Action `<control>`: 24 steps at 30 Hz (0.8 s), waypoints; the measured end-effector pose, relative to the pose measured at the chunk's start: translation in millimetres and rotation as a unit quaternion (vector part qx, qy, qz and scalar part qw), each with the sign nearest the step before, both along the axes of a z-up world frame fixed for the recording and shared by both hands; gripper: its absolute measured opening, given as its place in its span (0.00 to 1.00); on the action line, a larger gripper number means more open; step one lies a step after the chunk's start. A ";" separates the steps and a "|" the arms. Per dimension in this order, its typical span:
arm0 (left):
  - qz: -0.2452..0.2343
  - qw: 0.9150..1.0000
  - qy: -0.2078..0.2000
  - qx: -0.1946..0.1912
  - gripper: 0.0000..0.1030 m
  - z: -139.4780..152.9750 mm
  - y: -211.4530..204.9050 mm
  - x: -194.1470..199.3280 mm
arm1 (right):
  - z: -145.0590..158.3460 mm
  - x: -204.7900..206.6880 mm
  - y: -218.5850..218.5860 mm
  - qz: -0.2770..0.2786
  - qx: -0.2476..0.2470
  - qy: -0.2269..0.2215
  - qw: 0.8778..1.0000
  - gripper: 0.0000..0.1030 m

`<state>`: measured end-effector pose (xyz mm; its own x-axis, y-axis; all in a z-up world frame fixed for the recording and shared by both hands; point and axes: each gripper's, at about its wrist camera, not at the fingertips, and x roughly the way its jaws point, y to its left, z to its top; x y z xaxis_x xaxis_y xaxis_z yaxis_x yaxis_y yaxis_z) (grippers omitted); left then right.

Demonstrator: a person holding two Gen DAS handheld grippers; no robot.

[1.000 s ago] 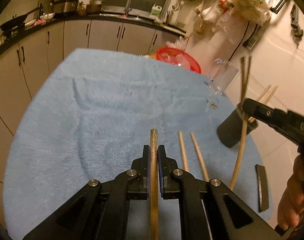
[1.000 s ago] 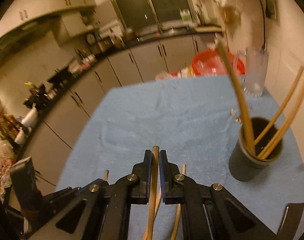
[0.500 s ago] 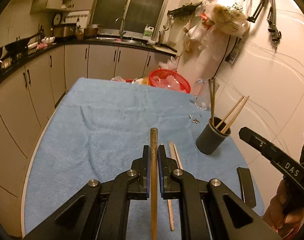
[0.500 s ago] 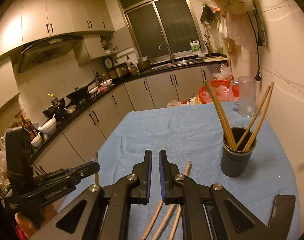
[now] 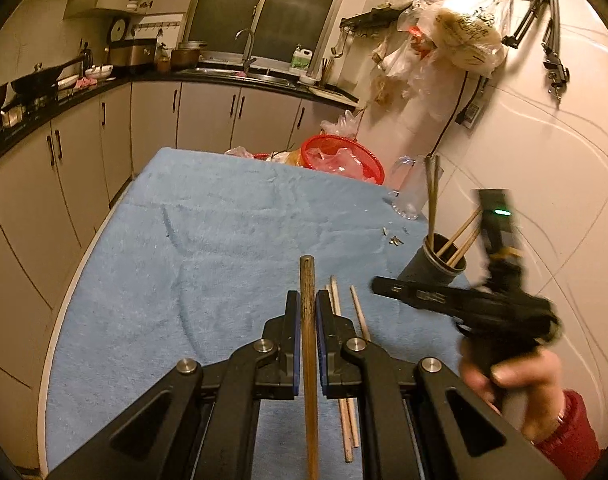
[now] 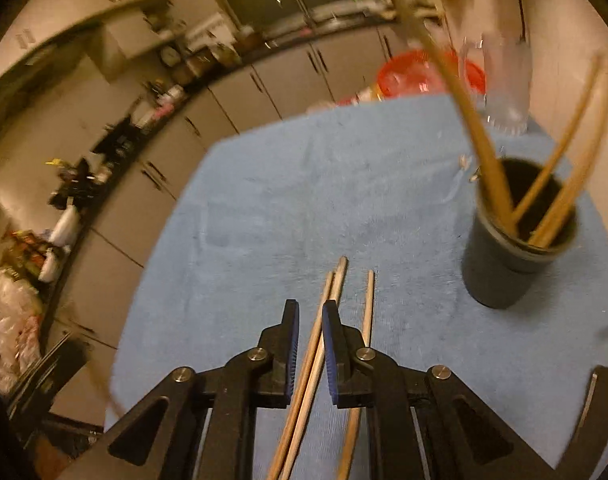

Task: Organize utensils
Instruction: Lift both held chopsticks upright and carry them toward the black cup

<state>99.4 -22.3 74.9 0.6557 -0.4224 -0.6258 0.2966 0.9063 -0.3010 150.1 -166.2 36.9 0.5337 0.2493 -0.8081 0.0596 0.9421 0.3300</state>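
Note:
My left gripper (image 5: 307, 300) is shut on a dark wooden chopstick (image 5: 308, 320) and holds it above the blue towel (image 5: 223, 240). Three pale chopsticks (image 5: 346, 360) lie on the towel just to its right. A dark cup (image 5: 434, 268) with several chopsticks stands at the right. My right gripper (image 6: 310, 312) is slightly open, low over two of the pale chopsticks (image 6: 320, 328), which run between its jaws; the third chopstick (image 6: 368, 304) lies to the right. The cup (image 6: 516, 248) is to its right. The right gripper also shows in the left wrist view (image 5: 380, 286).
A glass mug (image 5: 410, 192) and a red basket (image 5: 344, 156) stand at the table's far right edge. Small bits of debris (image 5: 394, 238) lie near the cup. A black flat object (image 6: 596, 412) lies at the near right. The wall is close on the right.
My right gripper let go of its chopstick into the cup, then dropped down over the pale chopsticks on the towel. My left gripper still holds its chopstick and has risen.

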 end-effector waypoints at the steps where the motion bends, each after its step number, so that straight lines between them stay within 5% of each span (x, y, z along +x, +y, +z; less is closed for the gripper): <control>1: 0.001 1.000 0.002 -0.001 0.07 -1.4 2.0 2.1 | -7.0 9.8 0.8 -0.004 -0.004 0.013 1.000 0.14; 10: -0.001 1.000 0.015 -0.014 0.08 -13.4 13.0 12.8 | -50.6 65.8 2.2 -0.027 -0.053 0.073 0.996 0.14; 24: -0.002 1.000 0.023 -0.018 0.08 -18.8 13.2 19.4 | -67.7 90.5 26.1 -0.013 -0.120 0.097 0.988 0.13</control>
